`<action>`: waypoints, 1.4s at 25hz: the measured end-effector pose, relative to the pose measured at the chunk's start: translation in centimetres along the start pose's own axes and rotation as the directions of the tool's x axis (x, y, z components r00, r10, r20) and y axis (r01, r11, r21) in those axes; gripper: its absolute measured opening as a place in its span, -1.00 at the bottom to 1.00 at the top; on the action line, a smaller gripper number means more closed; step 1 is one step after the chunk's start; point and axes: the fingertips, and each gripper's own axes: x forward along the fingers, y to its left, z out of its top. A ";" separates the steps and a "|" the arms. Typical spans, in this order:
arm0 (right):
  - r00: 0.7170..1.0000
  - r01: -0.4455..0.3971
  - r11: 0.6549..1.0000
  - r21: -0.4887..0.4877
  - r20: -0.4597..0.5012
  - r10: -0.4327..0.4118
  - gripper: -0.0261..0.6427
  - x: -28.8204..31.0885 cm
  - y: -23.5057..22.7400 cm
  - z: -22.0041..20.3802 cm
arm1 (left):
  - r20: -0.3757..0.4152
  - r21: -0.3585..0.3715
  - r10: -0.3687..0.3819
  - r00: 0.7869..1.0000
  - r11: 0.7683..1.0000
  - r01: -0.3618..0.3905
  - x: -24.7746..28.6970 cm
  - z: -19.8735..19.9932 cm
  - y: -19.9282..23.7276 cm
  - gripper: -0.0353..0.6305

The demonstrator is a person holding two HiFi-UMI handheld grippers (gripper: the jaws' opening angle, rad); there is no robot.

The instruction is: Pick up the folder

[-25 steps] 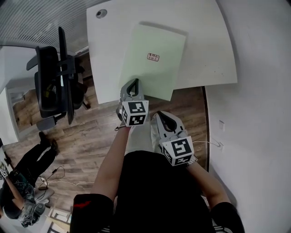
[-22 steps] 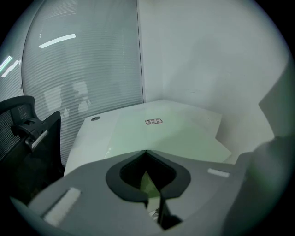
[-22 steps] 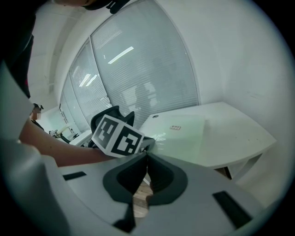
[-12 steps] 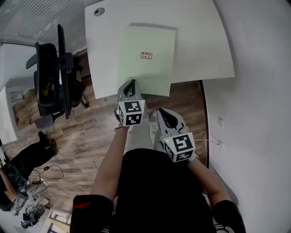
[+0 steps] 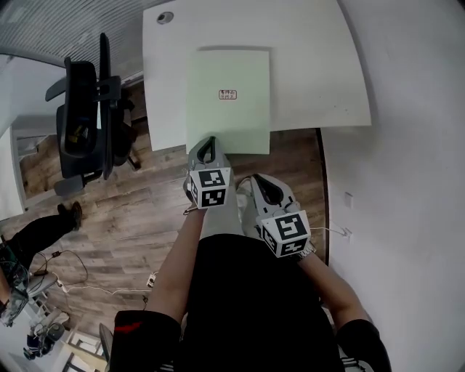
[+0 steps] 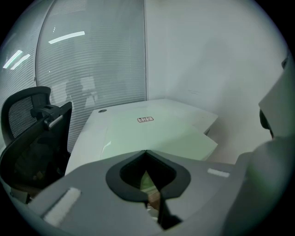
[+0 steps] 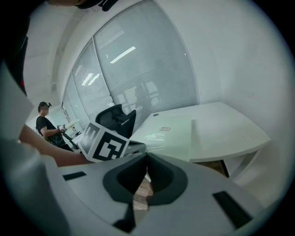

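Observation:
A pale green folder (image 5: 229,98) with a small label lies on the white table (image 5: 320,80), and its near edge hangs over the table's front. My left gripper (image 5: 211,140) sits at that overhanging edge near the left corner, shut on the folder. In the left gripper view the folder (image 6: 152,133) spreads out just beyond the closed tips of the left gripper (image 6: 146,152), and green shows between the jaws. My right gripper (image 5: 256,182) hangs lower, to the right and over the wooden floor. It is shut and holds nothing. In the right gripper view the right gripper (image 7: 147,155) looks toward the folder (image 7: 168,131).
A black office chair (image 5: 87,120) stands left of the table, close to its corner. A white wall (image 5: 407,182) runs along the right side. A cable hole (image 5: 166,17) marks the table's far left. Another person (image 5: 36,236) stands at the lower left among floor cables.
The folder has swung from lying askew to lying square with the table's front edge. My left gripper stayed at the folder's near edge and shifted slightly. The right gripper has hardly moved.

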 end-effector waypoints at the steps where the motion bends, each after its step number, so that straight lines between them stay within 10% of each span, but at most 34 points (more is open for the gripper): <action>1: 1.000 -0.007 1.000 -0.006 -0.002 0.007 -0.92 0.0 0.2 -0.1 | -0.001 -0.007 0.004 1.000 1.000 -0.004 -0.2 -0.2 0.0 -0.88; 11: 0.999 -0.032 0.999 -0.034 -0.012 0.031 -0.92 0.5 -1.9 -0.7 | 0.082 -0.238 -0.026 0.996 0.970 0.045 -2.7 -0.3 -0.4 -0.88; 20: 0.999 -0.031 0.995 0.092 -0.010 0.032 -0.89 2.4 -6.8 -0.6 | 0.148 -0.164 -0.084 0.985 0.980 0.108 -5.6 1.2 -4.2 -0.88; 24: 0.997 -0.072 0.978 0.195 -0.015 0.076 -0.36 3.9 -8.0 -1.3 | 0.192 -0.117 -0.130 0.973 0.981 0.155 -6.5 3.2 -6.1 -0.88; 35: 0.977 -0.179 0.847 0.501 -0.012 0.213 -0.11 7.8 -11.4 -3.7 | 0.206 -0.059 -0.206 0.957 0.973 0.222 -5.2 6.4 -7.0 -0.88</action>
